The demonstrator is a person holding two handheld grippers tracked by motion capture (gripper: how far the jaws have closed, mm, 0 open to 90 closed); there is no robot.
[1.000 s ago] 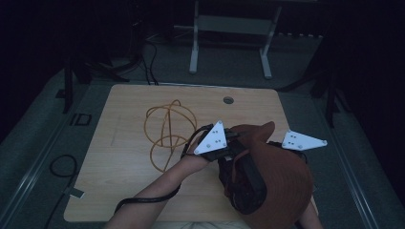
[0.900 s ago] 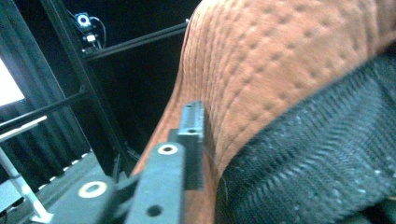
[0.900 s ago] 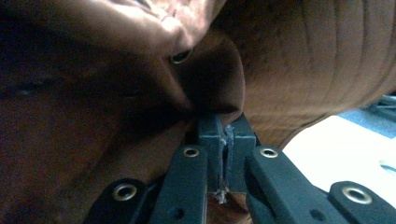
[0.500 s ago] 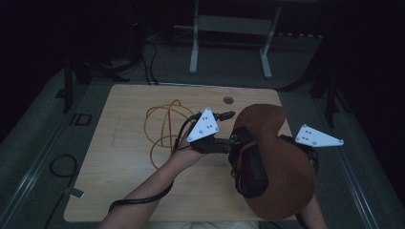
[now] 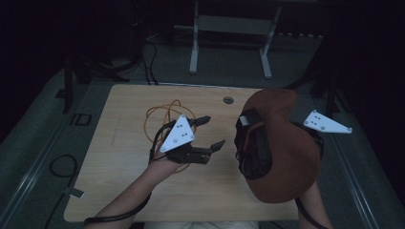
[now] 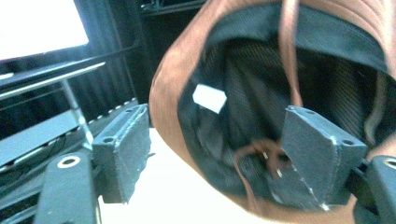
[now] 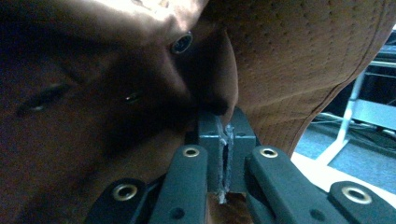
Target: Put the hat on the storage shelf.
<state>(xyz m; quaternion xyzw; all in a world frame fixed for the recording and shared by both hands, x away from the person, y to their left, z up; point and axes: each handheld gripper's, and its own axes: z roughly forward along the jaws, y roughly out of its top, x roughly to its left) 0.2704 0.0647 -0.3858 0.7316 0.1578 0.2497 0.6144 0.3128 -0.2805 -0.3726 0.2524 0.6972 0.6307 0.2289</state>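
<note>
Over the table's right half, brown cap (image 5: 286, 157) held tilted, dark lining facing left, right gripper (image 7: 224, 140) pinched tight on what looks like its edge, left gripper (image 5: 212, 131) just beside it, jaws just opening, nothing between, orange cord (image 5: 160, 114) behind.

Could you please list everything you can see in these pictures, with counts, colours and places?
Brown fabric hat with black lining: one, lifted above the table's right half, its opening facing left.
White label: one, inside the hat's lining.
Orange cord loop: one, lying on the table's left-centre.
Light wooden table: one, in the middle of the room.
Grey metal stand: one, on the floor beyond the table.
Left gripper: black, white plate on top, jaws just opened, nothing between them, left of the hat.
Right gripper: black, shut on the hat's brown fabric.
</note>
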